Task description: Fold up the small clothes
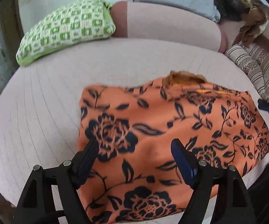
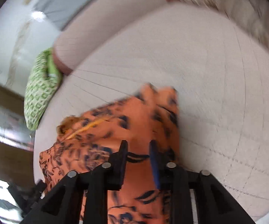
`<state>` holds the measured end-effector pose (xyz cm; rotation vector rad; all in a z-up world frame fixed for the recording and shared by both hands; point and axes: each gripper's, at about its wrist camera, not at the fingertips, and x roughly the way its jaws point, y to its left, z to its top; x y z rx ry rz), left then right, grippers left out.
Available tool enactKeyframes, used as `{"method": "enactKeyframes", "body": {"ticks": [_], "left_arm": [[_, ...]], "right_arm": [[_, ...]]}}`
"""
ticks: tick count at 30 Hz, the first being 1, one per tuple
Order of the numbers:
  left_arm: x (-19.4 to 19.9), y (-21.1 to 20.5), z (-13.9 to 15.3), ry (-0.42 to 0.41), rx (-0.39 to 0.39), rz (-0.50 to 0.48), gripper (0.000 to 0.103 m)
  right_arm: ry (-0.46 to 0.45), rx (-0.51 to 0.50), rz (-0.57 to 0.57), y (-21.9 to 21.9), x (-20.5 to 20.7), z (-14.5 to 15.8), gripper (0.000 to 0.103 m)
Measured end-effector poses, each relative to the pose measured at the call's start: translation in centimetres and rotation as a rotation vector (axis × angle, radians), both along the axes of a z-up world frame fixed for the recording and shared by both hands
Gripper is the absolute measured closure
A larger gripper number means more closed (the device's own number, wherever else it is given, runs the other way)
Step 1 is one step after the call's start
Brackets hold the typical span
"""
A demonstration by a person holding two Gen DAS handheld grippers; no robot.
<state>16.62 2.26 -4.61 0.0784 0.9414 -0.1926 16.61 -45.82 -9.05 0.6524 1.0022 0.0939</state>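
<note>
Both claws hover over the orange floral garment (image 1: pixel 171 130), which lies spread on the pale quilted sofa seat (image 1: pixel 41 112) toward its front edge. Our left gripper (image 1: pixel 134 145) has its jaws spread wide and holds nothing, with the cloth directly beneath and between the fingers. Our right gripper (image 2: pixel 138 149) has its jaws closer together, with cloth showing through the gap; blur keeps us from telling whether it pinches the fabric.

We judge the garment thin, light and limp, likely to sag and slide once lifted. A hem or corner seems the best hold, pinched through a single layer. A green patterned cushion (image 1: pixel 65 29) rests well apart at the seat's back left corner.
</note>
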Motion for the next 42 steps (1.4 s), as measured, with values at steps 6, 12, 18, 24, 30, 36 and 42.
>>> {"method": "enactKeyframes", "body": {"ticks": [6, 12, 18, 24, 30, 36, 42], "left_arm": [[2.2, 0.0, -4.4, 0.128, 0.029, 0.021, 0.016], [0.8, 2.8, 0.3, 0.006, -0.109, 0.081, 0.016], [-0.8, 5.6, -0.1, 0.031, -0.158, 0.146, 0.016], [-3.6, 11.2, 0.2, 0.090, -0.283, 0.279, 0.016], [-4.2, 9.5, -1.4, 0.147, -0.251, 0.178, 0.016], [-5.5, 6.8, -1.2, 0.105, -0.073, 0.137, 0.017], [-4.5, 1.3, 1.8, 0.026, -0.139, 0.009, 0.017]], "right_arm": [[0.036, -0.100, 0.182, 3.9, 2.8, -1.1, 0.024], [-0.043, -0.147, 0.112, 4.0, 1.0, 1.5, 0.038], [-0.080, 0.135, 0.459, 13.6, 4.4, 2.3, 0.032], [0.113, 0.165, 0.198, 11.5, 7.2, -4.1, 0.049], [0.052, -0.081, 0.238, 12.9, 6.0, -2.2, 0.026], [-0.033, -0.138, 0.046, 6.8, 1.2, 0.0, 0.032], [0.075, -0.107, 0.041, -1.2, -4.7, -0.6, 0.028]]}}
